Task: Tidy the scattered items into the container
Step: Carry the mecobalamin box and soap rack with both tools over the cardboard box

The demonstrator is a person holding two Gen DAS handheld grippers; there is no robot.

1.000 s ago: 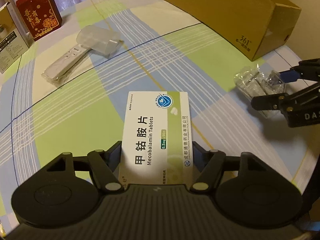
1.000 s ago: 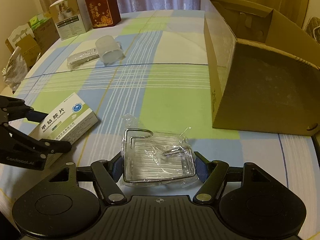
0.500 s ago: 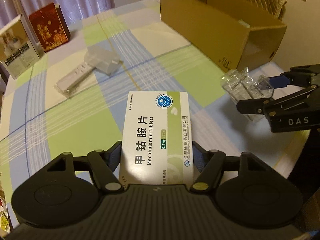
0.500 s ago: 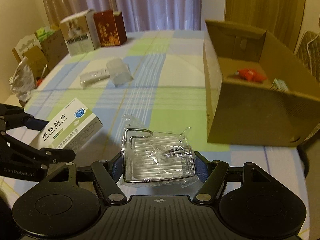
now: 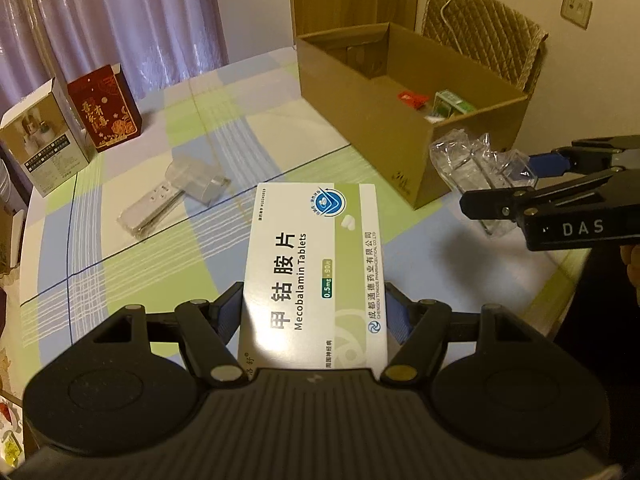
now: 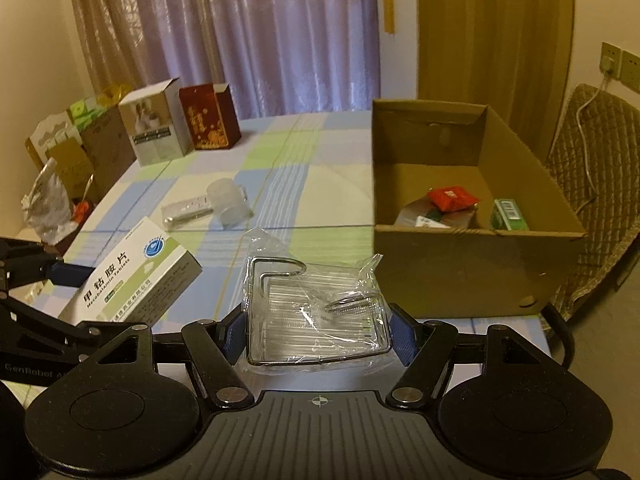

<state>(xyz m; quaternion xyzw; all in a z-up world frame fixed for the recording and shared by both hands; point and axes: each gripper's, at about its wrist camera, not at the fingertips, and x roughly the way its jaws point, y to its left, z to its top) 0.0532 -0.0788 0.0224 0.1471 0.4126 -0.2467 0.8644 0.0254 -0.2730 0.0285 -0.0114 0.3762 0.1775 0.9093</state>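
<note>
Item one: my left gripper (image 5: 314, 316), its blue pads pressed against the two long sides of the Mecobalamin tablet box (image 5: 316, 272). The box is white and green, printed face up, held clear above the checked tablecloth (image 5: 132, 256).

Item two: my right gripper (image 6: 318, 330), clamped on the wire rack in clear plastic wrap (image 6: 316, 312). The rack is also raised off the cloth. Seen from the left wrist, it hangs just in front of the near corner of the cardboard box (image 5: 404, 120).

Item three: the cardboard box, open at the top, on the far right part of the table. Inside lie a red packet (image 6: 452, 198) near the middle and a green carton (image 6: 508, 216) to its right, with some paler packaging beside them that I cannot make out.

Item four: loose on the cloth, far left of centre, a white remote in a clear wrapper (image 6: 186, 210), with a translucent plastic cup (image 6: 228, 206) on its side just beside it, possibly touching.

Item five: at the far left edge of the table, upright, a white carton with a photo panel (image 6: 154, 128) and a red carton with gold print (image 6: 208, 120), side by side.

Item six: behind the cardboard box, a quilted chair back (image 5: 484, 36).
</note>
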